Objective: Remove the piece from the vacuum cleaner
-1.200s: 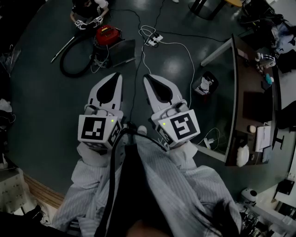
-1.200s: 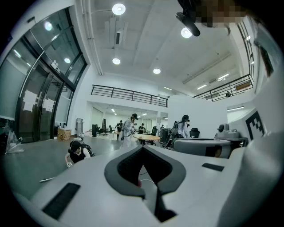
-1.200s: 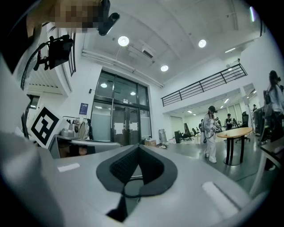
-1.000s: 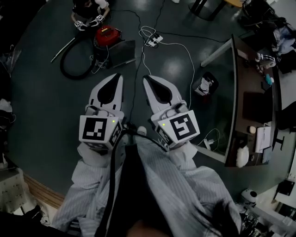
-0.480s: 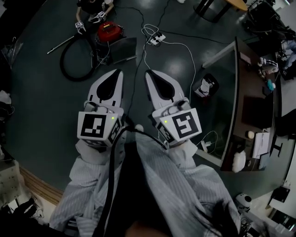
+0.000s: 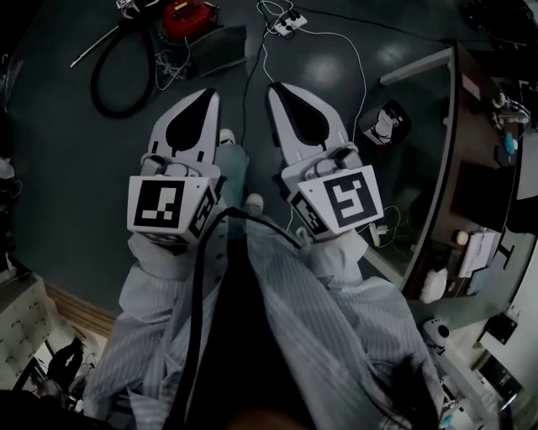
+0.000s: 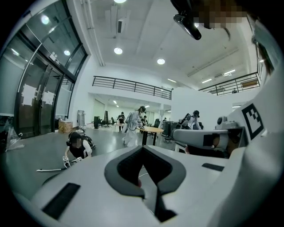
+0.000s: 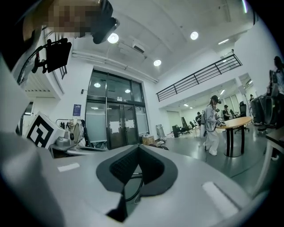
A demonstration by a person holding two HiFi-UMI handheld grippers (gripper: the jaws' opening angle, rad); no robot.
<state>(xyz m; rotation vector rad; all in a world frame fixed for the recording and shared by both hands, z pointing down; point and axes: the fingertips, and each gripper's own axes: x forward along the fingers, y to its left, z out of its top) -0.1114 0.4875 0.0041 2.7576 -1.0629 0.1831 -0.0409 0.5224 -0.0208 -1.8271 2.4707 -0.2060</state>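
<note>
A red vacuum cleaner stands on the dark floor at the top edge of the head view. Its black hose loops to the left, and a thin wand lies beside it. Both grippers are held out side by side in front of the person, well short of the vacuum. My left gripper is shut and empty. My right gripper is also shut with nothing in it. In the left gripper view the shut gripper points toward a crouching person far across the floor.
A white power strip with trailing cables lies right of the vacuum. A glass partition and desk fill the right side, with a small white device by it. The right gripper view faces glass doors and a standing person.
The head view has tipped down, so the vacuum and hose slid to the top edge. Both grippers sit slightly higher and larger in the frame, still shut.
</note>
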